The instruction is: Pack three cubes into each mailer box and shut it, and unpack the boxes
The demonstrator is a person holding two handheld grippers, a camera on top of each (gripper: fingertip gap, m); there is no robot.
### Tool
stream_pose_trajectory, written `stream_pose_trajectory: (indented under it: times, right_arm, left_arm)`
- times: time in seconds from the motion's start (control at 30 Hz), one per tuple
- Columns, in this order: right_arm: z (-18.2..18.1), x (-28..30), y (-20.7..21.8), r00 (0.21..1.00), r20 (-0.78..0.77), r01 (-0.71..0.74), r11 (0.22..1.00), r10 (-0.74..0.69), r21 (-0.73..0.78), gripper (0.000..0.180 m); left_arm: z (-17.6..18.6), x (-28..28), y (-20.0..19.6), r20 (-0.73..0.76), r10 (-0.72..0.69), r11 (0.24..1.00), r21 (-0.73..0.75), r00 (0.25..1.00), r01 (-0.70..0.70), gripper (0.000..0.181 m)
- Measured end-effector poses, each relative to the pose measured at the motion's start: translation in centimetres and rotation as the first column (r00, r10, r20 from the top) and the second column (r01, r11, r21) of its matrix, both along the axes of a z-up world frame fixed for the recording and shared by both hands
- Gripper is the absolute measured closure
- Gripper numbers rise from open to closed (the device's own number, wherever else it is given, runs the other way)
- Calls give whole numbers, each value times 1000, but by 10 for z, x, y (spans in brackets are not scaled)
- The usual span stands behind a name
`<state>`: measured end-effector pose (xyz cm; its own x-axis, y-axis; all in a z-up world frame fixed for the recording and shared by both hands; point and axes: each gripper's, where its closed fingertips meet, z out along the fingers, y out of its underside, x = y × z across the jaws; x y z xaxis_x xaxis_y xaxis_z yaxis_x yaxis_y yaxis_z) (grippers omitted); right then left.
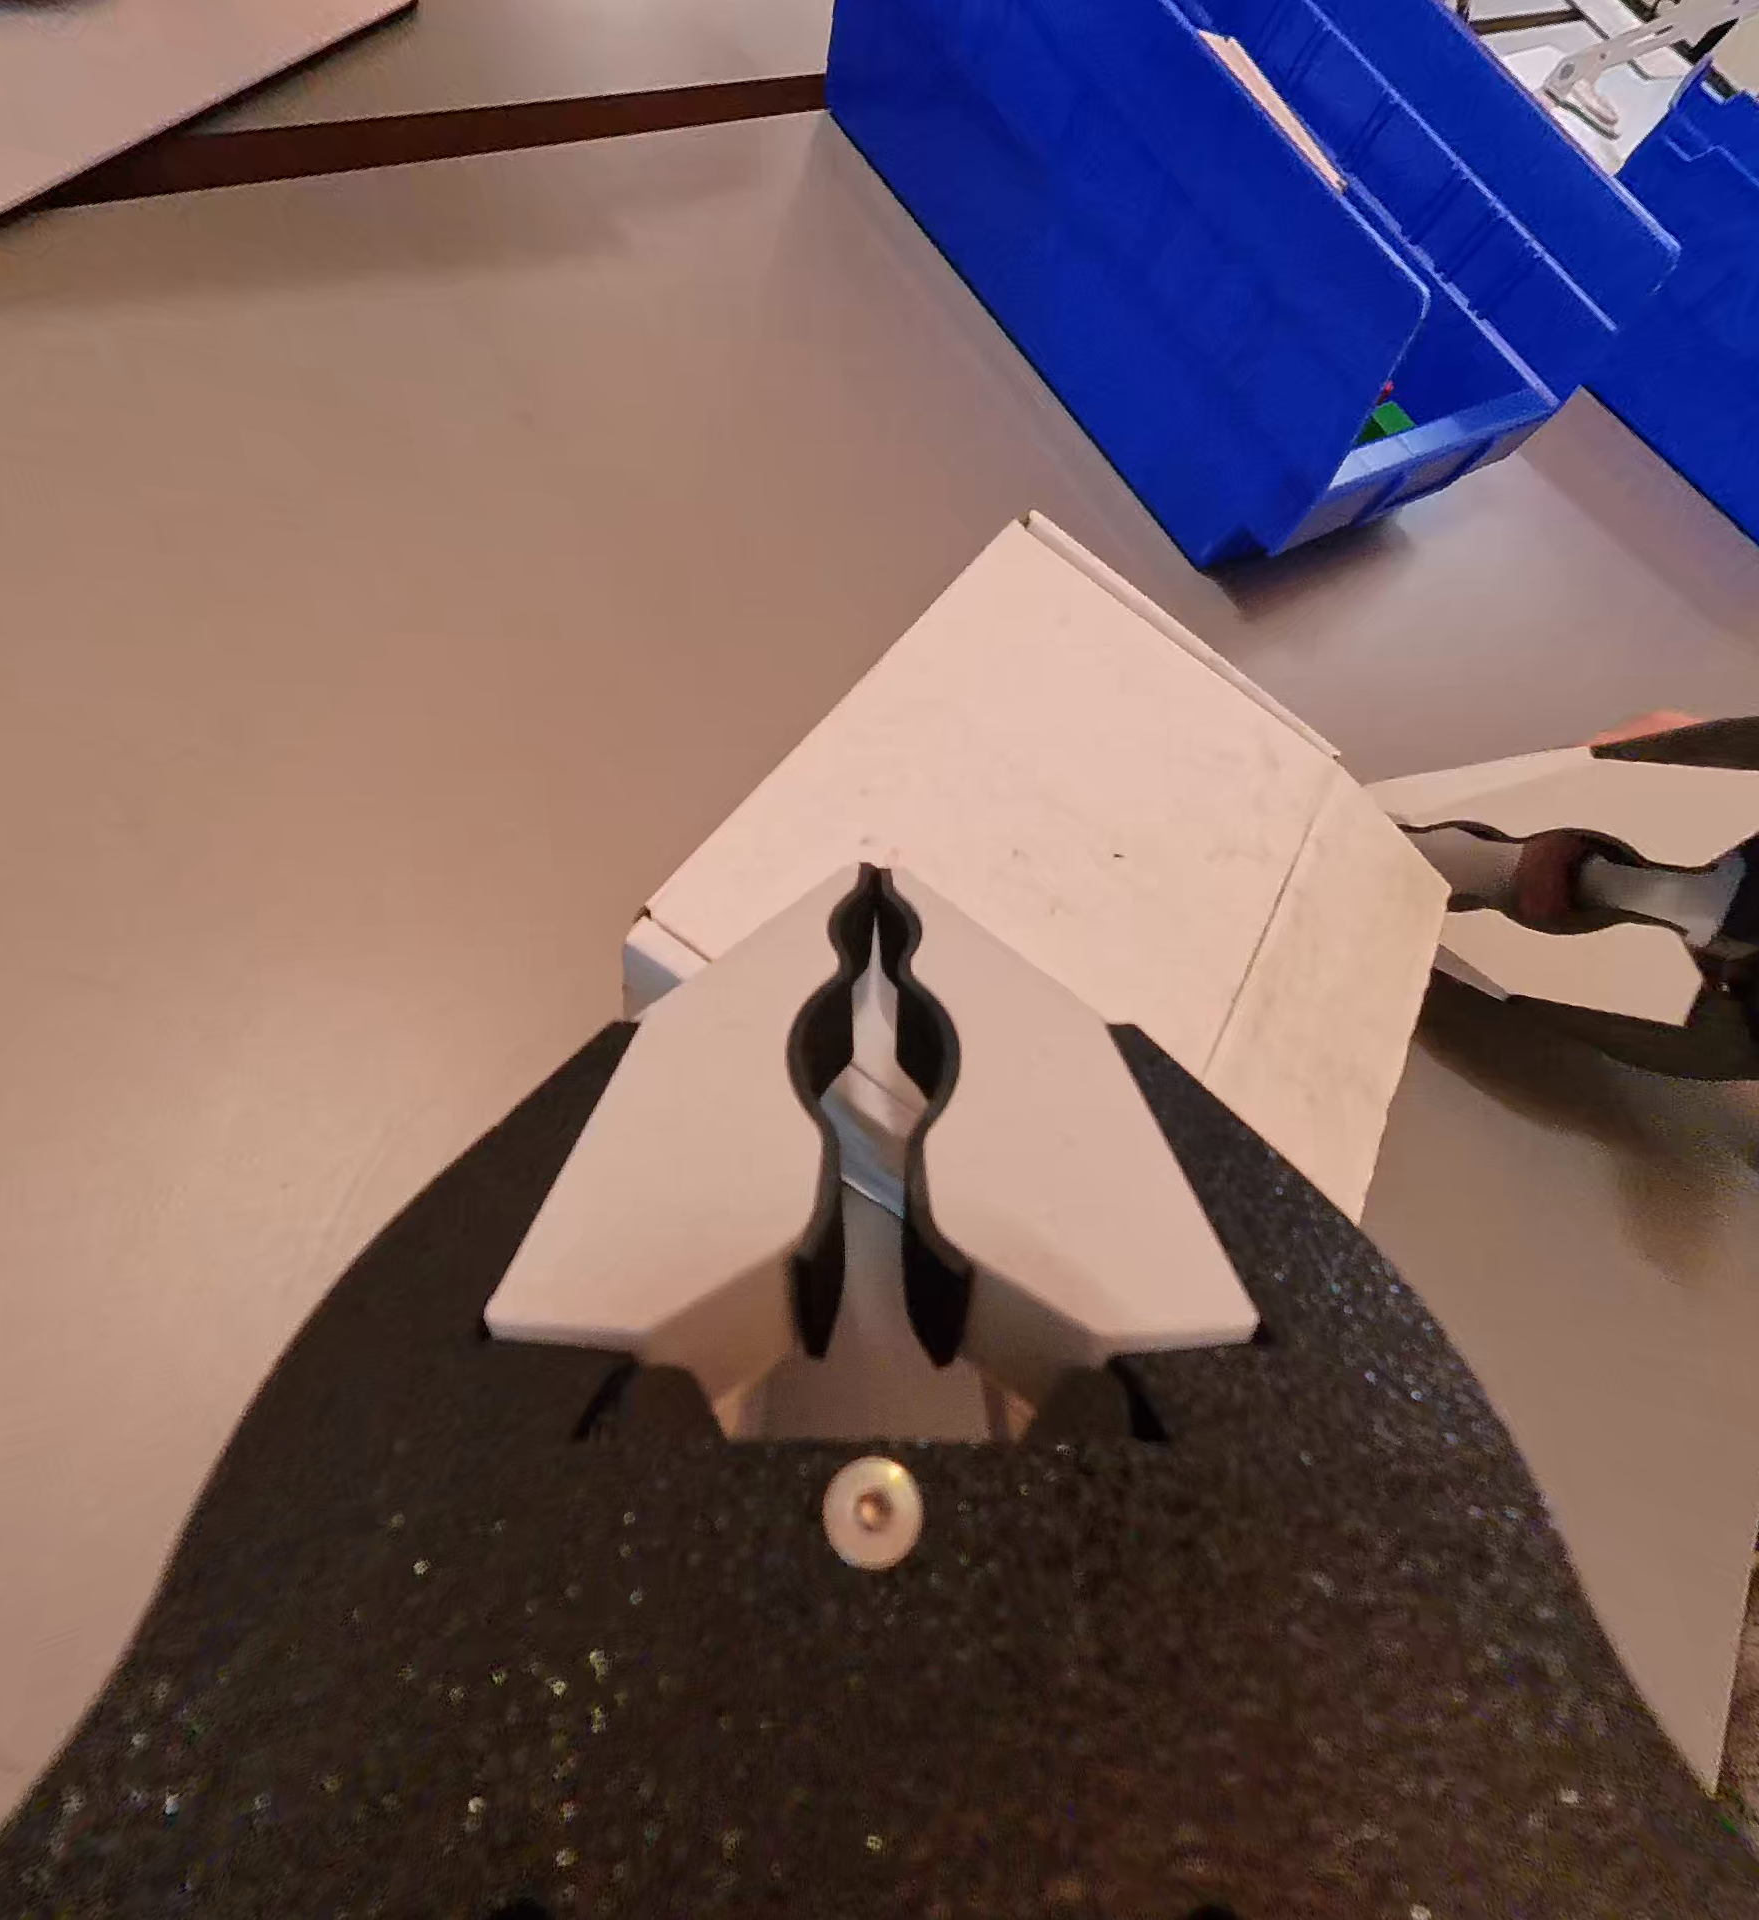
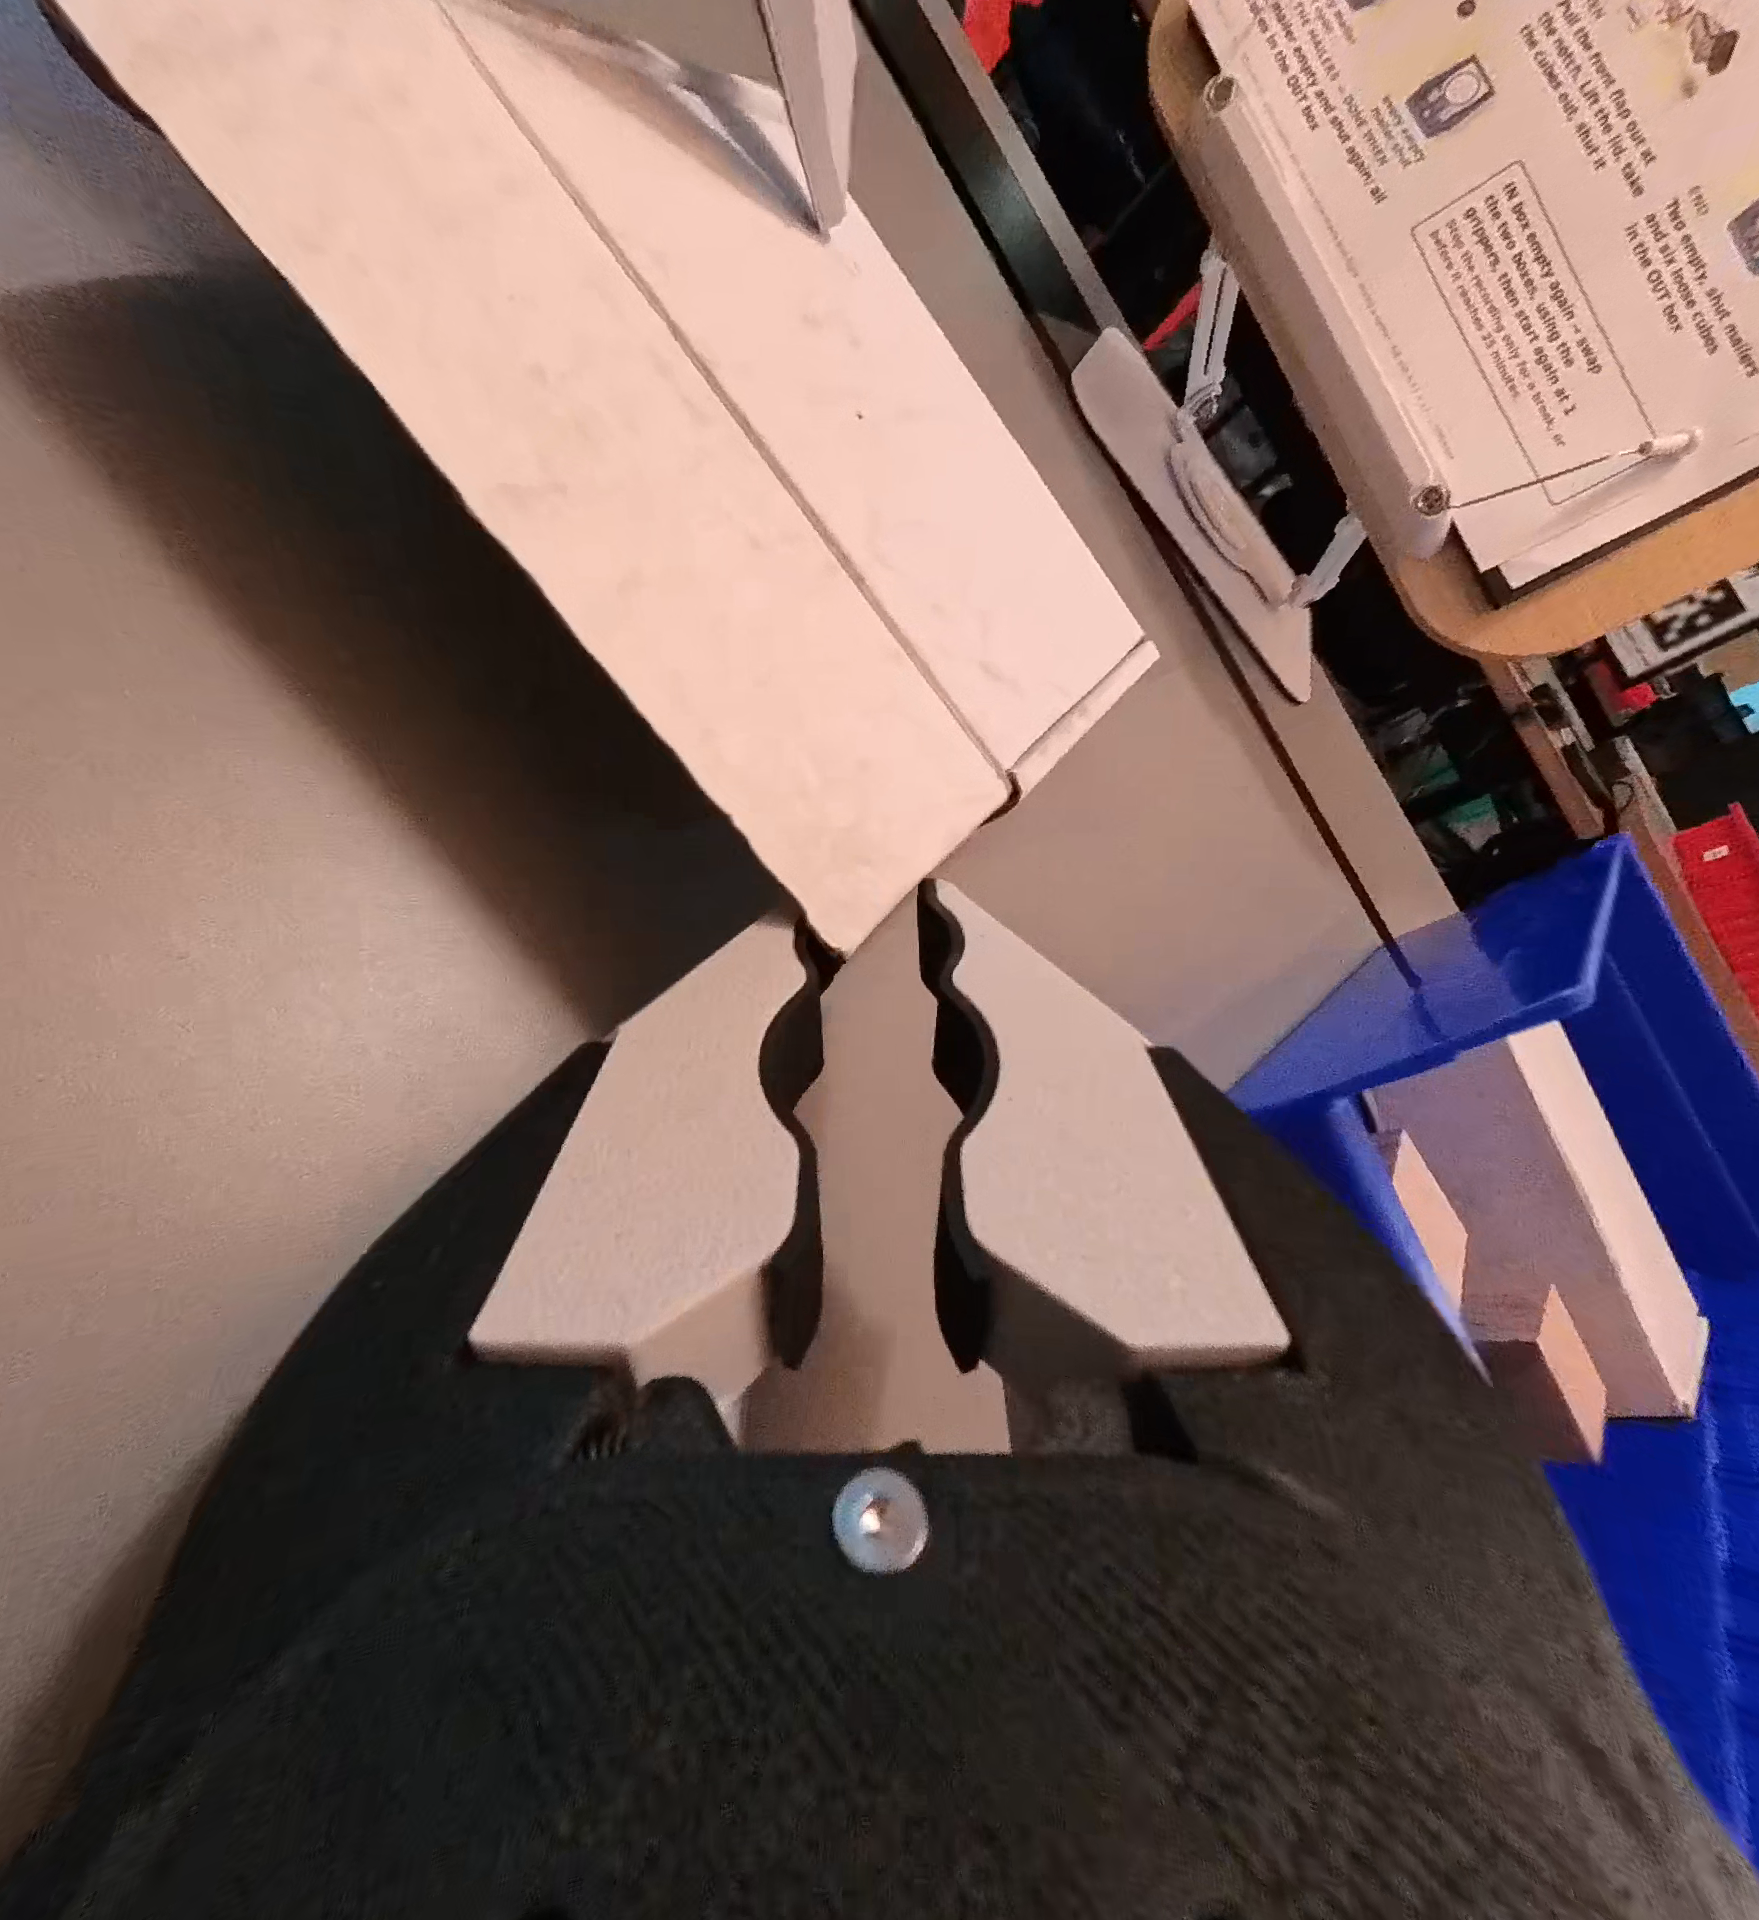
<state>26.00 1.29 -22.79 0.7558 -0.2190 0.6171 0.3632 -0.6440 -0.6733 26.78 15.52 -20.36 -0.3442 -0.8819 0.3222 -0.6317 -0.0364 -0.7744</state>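
Mailer box (image 1: 1041, 831) sits shut mid-table at 7 o'clock of the blue bin (image 1: 1166, 291), light stiff cardboard best gripped along edges; left gripper (image 1: 877, 883) pressed together above it, right gripper (image 2: 870, 925) slightly spread at its corner.

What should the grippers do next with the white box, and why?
Probably the right hand-held gripper should close on the white mailer box's corner, which sits between its parted fingers. The lid looks shut, and the left hand-held gripper, fingers together, rests over the box.
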Motion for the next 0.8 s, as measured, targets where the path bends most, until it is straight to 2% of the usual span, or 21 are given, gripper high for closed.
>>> stream_pose_trajectory:
  times: [0.13,0.27,0.4,0.5,0.53,0.6,0.63,0.67,0.73,0.77,0.8]
  right_arm:
    - [1,-3,1,992,-120,-33,998,38,45,166]
    - [-2,3,3,988,-138,-66,997,69,26,165]
    - [-14,13,3,994,-34,-110,987,107,-120,162]
    - [-14,16,-1,983,59,-159,961,176,-225,153]
    - [-13,16,-7,981,47,-171,951,189,-256,148]
    - [-4,9,-22,971,-36,-236,932,236,-275,125]
    - [4,2,-28,958,-112,-283,928,263,-244,123]
    - [17,-3,-32,945,-175,-307,934,276,-183,131]
    - [59,10,-27,953,-187,-243,970,240,6,170]
    - [80,24,-19,966,-174,-174,979,190,104,180]
    - [95,40,-7,976,-173,-99,976,133,192,180]
  left_arm:
    - [0,0,0,-2,10,1000,2,1000,-10,181]
    - [0,0,0,7,6,1000,6,1000,-6,181]
    - [0,0,0,18,13,1000,18,1000,-13,181]
    - [0,1,0,19,11,999,42,1000,-12,181]
    - [0,1,0,19,12,999,47,1000,-13,181]
    - [0,1,0,20,10,998,57,1000,-11,181]
    - [0,1,0,22,10,998,60,1000,-11,181]
    - [0,1,0,23,10,998,62,1000,-12,181]
    - [0,1,0,25,13,998,63,1000,-15,181]
    - [0,1,0,26,15,998,65,1000,-17,181]
    - [0,1,0,28,17,997,70,999,-19,181]
